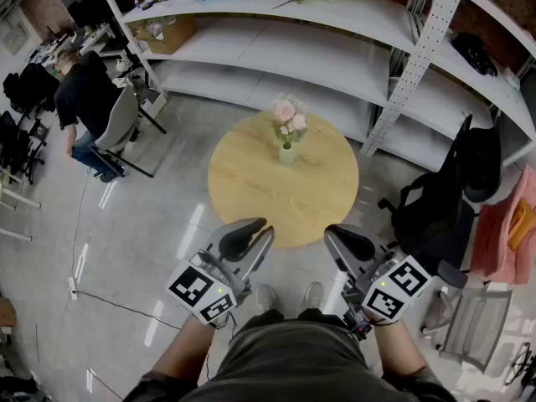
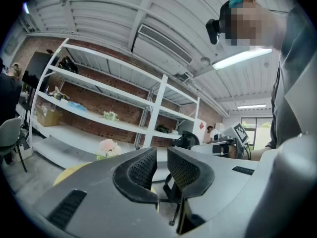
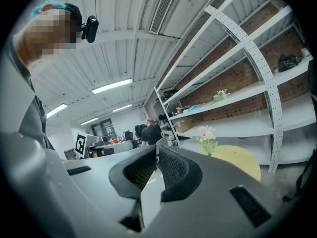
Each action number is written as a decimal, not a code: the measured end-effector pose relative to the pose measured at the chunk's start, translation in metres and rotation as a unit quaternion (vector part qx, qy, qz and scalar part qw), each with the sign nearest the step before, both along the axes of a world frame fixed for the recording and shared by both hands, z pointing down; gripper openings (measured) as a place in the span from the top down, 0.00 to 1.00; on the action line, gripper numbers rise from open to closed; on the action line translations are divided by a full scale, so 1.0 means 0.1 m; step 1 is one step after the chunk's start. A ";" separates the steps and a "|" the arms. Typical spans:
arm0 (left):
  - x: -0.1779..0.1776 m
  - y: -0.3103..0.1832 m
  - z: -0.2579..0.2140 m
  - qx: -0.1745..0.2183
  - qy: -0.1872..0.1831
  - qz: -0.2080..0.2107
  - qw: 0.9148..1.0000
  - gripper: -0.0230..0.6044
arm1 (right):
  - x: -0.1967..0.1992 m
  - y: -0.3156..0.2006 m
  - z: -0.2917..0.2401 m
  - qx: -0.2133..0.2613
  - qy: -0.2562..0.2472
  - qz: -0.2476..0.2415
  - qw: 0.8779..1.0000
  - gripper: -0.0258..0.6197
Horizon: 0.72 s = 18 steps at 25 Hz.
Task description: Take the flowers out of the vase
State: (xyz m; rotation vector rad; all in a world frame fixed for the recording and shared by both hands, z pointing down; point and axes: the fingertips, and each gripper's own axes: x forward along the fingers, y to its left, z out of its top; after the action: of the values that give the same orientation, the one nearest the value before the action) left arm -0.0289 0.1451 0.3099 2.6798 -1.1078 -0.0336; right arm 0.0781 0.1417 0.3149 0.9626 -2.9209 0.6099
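The left tongs and the right tongs are held side by side close in front of the person's body, pointing roughly level and forward. That looks like a ready stance, with the work not yet reached. Both pairs are drawn together on nothing. The right pair's ribbed black pads meet at the tips, and the left pair shows only a thin slit between its pads. The bunch of pale pink, soft-petalled flowers stands upright in a small, pale green, smooth rounded vase, well ahead of the tongs and about midway between their two lines. The vase sits toward the far side of a round, light wooden bench, whose near edge lies just beyond the tong tips. The stems are thin and green and look springy. In my judgement a gentle pinch low on them would serve better than squeezing the blooms, and the light vase may want steadying. Beyond the bench, further ahead of the tongs, runs a white metal shelf rack with perforated uprights.
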 end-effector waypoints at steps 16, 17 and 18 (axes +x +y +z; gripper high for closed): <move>-0.42 -0.16 0.01 -0.001 0.003 0.022 1.000 0.85 | -0.37 -0.20 0.07 -0.020 -0.001 0.039 0.999 0.91; -0.47 -0.17 0.01 -0.001 0.003 0.024 1.000 0.85 | -0.42 -0.20 0.08 -0.020 0.002 0.039 0.999 0.91; -0.51 -0.17 0.02 -0.002 0.003 0.026 1.000 0.85 | -0.47 -0.19 0.09 -0.020 0.004 0.039 0.999 0.91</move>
State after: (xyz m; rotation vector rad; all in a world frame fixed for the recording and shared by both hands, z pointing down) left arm -0.0800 0.1280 0.3118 2.7027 -1.0342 -0.0301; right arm 0.0311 0.1228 0.3241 1.0764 -2.8638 0.6649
